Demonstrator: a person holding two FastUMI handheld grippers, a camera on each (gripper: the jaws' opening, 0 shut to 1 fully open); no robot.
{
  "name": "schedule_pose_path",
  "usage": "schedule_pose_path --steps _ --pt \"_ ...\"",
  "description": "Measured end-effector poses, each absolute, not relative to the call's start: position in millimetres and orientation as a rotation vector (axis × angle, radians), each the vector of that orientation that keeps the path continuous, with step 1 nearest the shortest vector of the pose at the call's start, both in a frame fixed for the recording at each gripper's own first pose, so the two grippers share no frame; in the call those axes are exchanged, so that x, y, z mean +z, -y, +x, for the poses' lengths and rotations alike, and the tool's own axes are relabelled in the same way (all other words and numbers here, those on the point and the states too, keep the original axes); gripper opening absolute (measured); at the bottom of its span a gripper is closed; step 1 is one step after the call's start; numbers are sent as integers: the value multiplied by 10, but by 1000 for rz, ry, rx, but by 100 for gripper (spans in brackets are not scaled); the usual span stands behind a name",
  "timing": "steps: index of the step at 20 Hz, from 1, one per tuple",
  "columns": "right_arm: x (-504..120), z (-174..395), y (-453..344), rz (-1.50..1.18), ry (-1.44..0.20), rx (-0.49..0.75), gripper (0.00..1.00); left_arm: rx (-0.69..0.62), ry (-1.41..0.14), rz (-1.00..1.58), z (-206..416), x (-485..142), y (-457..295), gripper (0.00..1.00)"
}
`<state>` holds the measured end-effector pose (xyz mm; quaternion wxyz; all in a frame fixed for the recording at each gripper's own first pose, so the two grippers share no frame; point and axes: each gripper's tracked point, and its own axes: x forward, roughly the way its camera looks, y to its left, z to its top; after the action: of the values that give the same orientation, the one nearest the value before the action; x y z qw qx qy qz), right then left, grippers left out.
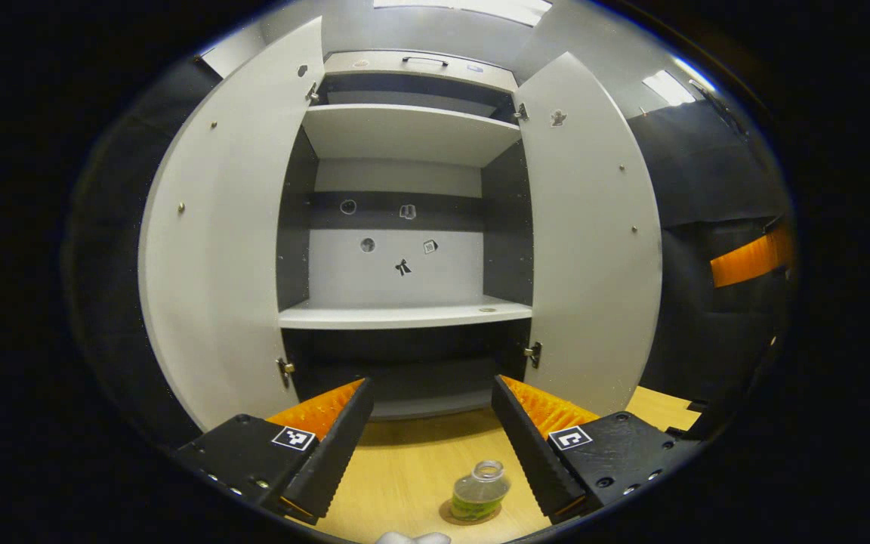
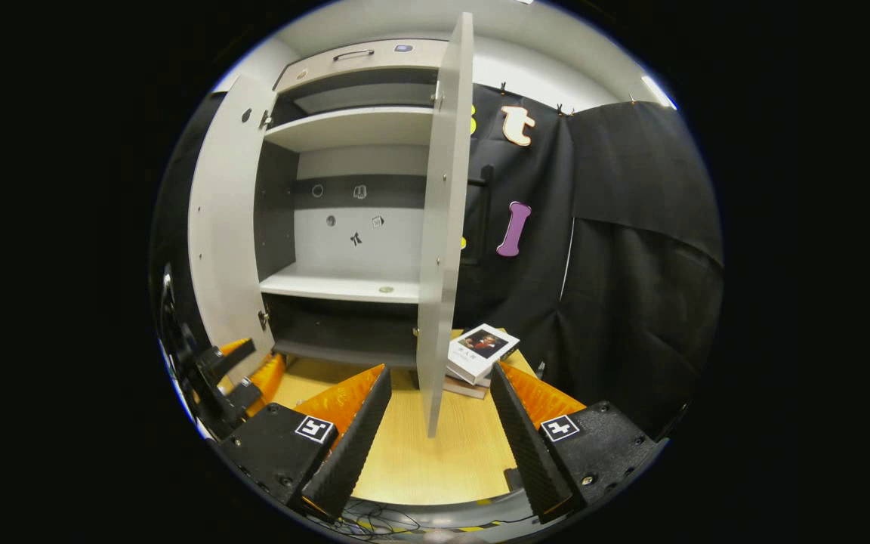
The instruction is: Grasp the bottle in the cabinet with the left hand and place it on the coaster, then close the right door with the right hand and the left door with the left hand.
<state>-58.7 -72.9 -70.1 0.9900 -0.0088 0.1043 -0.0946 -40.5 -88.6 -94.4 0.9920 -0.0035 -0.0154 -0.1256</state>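
Observation:
A small clear bottle (image 1: 480,491) with green contents stands upright on a round coaster (image 1: 471,517) on the wooden table, low in the left gripper view. My left gripper (image 1: 435,453) is open above and behind it, its fingers apart on either side, touching nothing. The cabinet (image 1: 405,227) faces me with its left door (image 1: 216,249) and right door (image 1: 593,242) swung wide. In the right gripper view, my right gripper (image 2: 435,431) is open, and the right door (image 2: 442,227) stands edge-on between its fingers without contact. The left gripper (image 2: 235,378) shows at the far left of that view.
A stack of books (image 2: 480,351) lies on the table (image 2: 442,461) to the right of the right door. The cabinet shelf (image 1: 405,313) is bare apart from a small round mark. Black cloth walls flank the cabinet. Cables lie at the table's near edge (image 2: 374,521).

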Motion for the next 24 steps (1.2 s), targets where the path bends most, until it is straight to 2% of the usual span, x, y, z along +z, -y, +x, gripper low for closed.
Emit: schedule_pose_path --steps 5,12,20,24 --pt "-510 -436 973 -1 -146 -210 82 -172 42 -17 -558 -491 413 96" --pt "-221 -183 1830 23 -98 -306 82 -135 -19 18 -960 -275 42 95" --pt "269 363 2521 48 -42 -238 82 -42 -27 -47 -1330 -22 90 95" --pt "438 574 2581 63 -27 -147 82 45 -20 -25 -1453 78 174 95"
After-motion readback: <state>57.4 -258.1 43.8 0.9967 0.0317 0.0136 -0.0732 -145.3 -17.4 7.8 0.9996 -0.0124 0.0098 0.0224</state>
